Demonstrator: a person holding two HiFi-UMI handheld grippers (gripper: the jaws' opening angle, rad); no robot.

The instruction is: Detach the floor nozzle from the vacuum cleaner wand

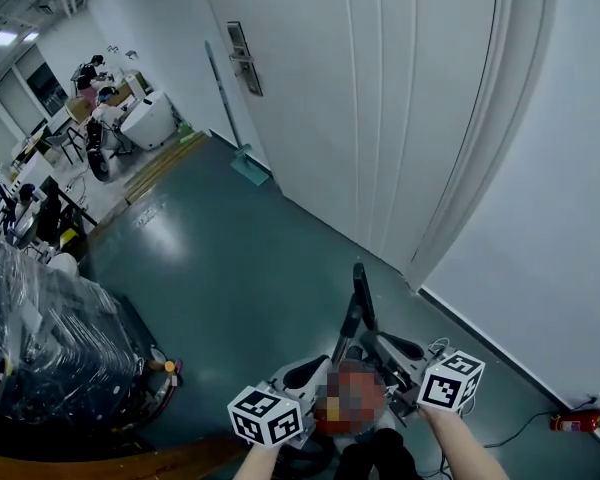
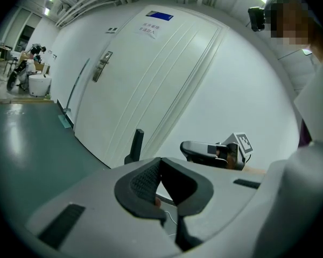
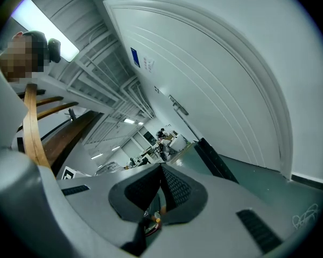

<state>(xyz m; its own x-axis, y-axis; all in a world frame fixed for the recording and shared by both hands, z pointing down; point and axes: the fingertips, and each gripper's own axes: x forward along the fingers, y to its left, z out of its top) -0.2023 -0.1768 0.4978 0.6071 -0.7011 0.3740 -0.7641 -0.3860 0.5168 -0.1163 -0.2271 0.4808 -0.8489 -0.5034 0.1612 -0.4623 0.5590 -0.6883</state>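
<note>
1. Left gripper (image 2: 160,163): we list its jaws as together, with nothing between them. Its marker cube (image 1: 265,415) sits low in the head view.

2. Right gripper (image 3: 162,171): jaws likewise together, and empty. Its marker cube (image 1: 450,380) sits to the right of the other, the two side by side and apart.

3. Black bar (image 1: 361,298): we see it upright just ahead of both grippers and between them, touching neither. We take it for part of the vacuum. The nozzle itself we cannot make out in any view.

4. Floor (image 1: 230,258): dark green and glossy.

5. Door (image 1: 380,98): white and closed, with a handle (image 1: 242,58) at its left edge. A long-handled tool (image 1: 242,158) leans beside it.

6. Wall (image 1: 540,218): white. At its foot, far right, we note a fire extinguisher (image 1: 577,422) lying on the floor.

7. Wrapped pallet (image 1: 50,348): under black film, at the left.
</note>
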